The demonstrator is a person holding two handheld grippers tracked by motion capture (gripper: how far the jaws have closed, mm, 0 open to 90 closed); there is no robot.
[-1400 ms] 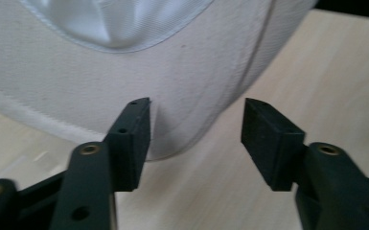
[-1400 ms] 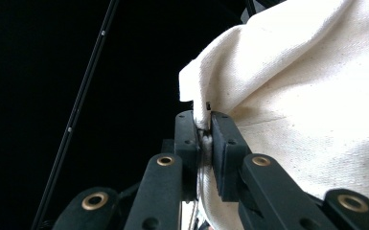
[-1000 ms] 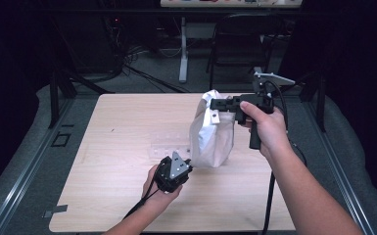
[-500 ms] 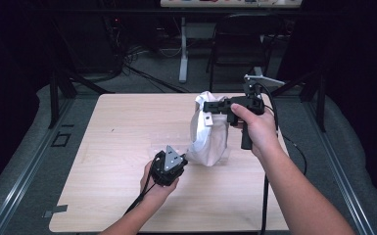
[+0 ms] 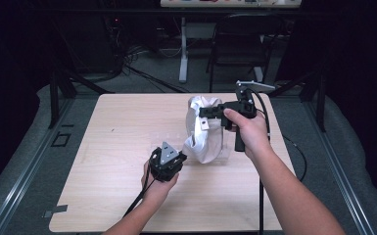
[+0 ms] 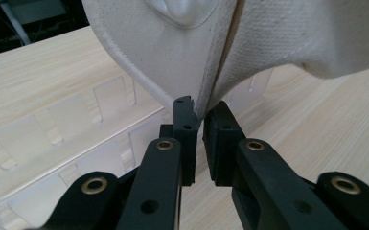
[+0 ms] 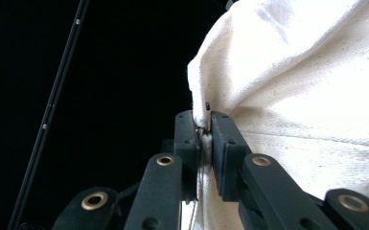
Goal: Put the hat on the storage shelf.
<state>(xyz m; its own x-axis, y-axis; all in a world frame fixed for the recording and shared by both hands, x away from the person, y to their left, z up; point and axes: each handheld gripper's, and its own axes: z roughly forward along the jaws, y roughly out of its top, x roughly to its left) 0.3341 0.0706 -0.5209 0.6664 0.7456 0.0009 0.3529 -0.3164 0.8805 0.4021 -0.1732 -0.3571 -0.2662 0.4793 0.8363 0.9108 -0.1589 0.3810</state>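
A white cloth bag (image 5: 203, 134) hangs over the middle right of the table, its lower end close to the tabletop. My right gripper (image 5: 201, 113) is shut on the bag's upper edge, and in the right gripper view the hem (image 7: 202, 112) is pinched between the jaws. My left gripper (image 5: 183, 155) sits low by the bag's bottom left. In the left gripper view its jaws are closed on a seamed edge of the cloth (image 6: 199, 108).
A clear plastic rack with divider slots (image 6: 76, 129) lies on the wooden table (image 5: 117, 127) under and beside the bag. Black cables trail from both grippers. A chair and a table leg stand beyond the far edge.
The right gripper has carried the top of the bag to the left and a little lower. The left gripper has shifted slightly away from me, still at the bag's bottom edge.
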